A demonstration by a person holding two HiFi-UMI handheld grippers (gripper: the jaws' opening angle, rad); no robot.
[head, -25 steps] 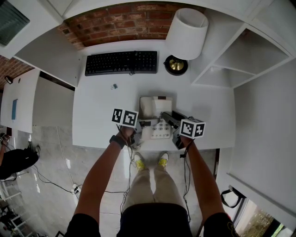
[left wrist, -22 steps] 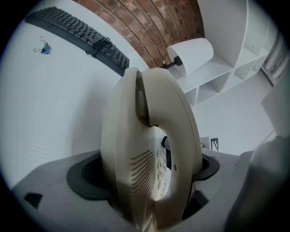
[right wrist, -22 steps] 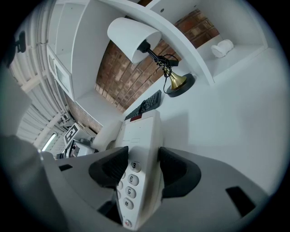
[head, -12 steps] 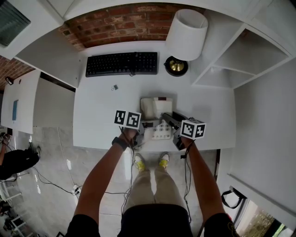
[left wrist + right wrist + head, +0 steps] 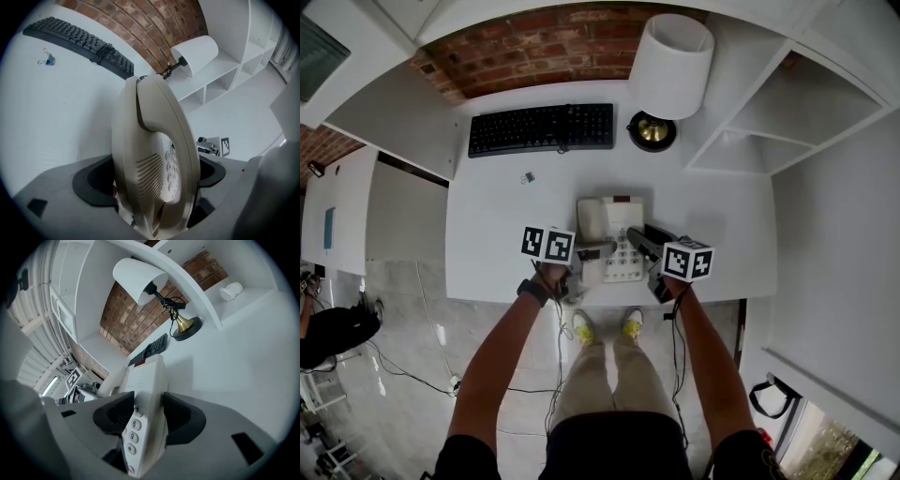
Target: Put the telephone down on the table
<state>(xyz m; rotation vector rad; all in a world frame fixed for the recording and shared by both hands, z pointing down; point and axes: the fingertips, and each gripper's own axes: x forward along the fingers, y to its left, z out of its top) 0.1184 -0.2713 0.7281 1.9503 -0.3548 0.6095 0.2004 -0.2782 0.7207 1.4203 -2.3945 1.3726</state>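
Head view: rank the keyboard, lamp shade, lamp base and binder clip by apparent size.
1-2. Lamp shade and keyboard: alike in area, shade nearer the camera, so unranked.
3. Lamp base.
4. Binder clip.

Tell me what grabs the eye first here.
The cream telephone sits at the near edge of the table, clamped from both sides. The left gripper is on its handset side and the right gripper on its keypad side, its fingers having just closed further on it. Behind, a white lamp and a black keyboard stand by the brick wall.
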